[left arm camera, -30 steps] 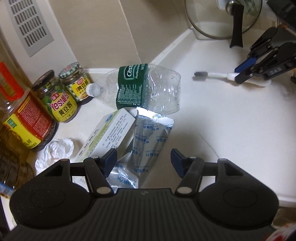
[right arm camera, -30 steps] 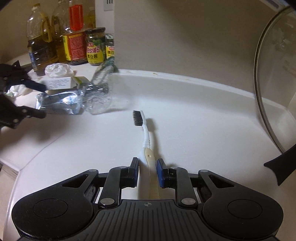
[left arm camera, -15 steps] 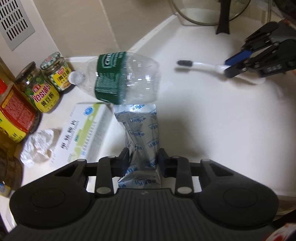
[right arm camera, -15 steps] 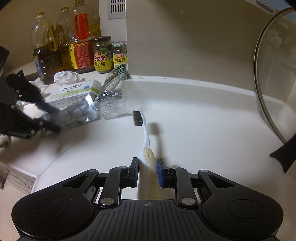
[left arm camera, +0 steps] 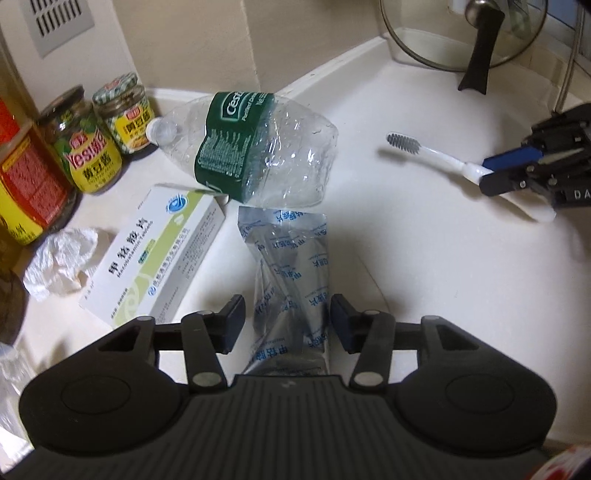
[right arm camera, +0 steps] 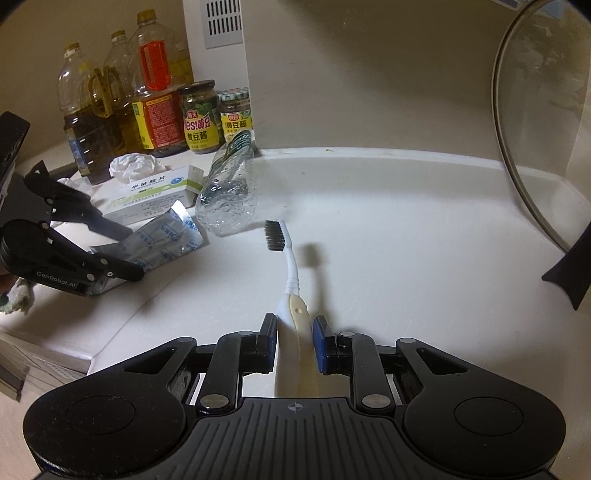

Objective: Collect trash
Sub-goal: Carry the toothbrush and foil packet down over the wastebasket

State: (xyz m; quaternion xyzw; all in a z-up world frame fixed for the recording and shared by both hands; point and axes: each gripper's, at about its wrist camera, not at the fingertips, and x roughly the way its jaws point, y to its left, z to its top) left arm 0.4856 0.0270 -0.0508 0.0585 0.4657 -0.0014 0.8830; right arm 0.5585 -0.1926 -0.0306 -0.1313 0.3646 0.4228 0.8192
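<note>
A silver foil packet [left arm camera: 291, 273] lies on the white counter between the fingers of my left gripper [left arm camera: 287, 326], which is open with gaps on both sides of it. A crushed clear bottle with a green label [left arm camera: 251, 155] lies just beyond the packet. A white medicine box [left arm camera: 155, 258] and a crumpled tissue [left arm camera: 59, 258] lie to the left. My right gripper [right arm camera: 294, 341] is shut on the handle of a white toothbrush [right arm camera: 291, 273], its bristle end raised off the counter. The packet also shows in the right wrist view [right arm camera: 162, 240].
Sauce jars [left arm camera: 88, 147] and oil bottles [right arm camera: 110, 110] stand by the wall at the left. A glass pot lid [left arm camera: 461, 33] leans at the back right. The counter's front edge [right arm camera: 92, 354] drops off near my left gripper.
My left gripper closed on the foil packet half a second ago and has now opened again. My right gripper stays shut on the toothbrush and has lifted it slightly.
</note>
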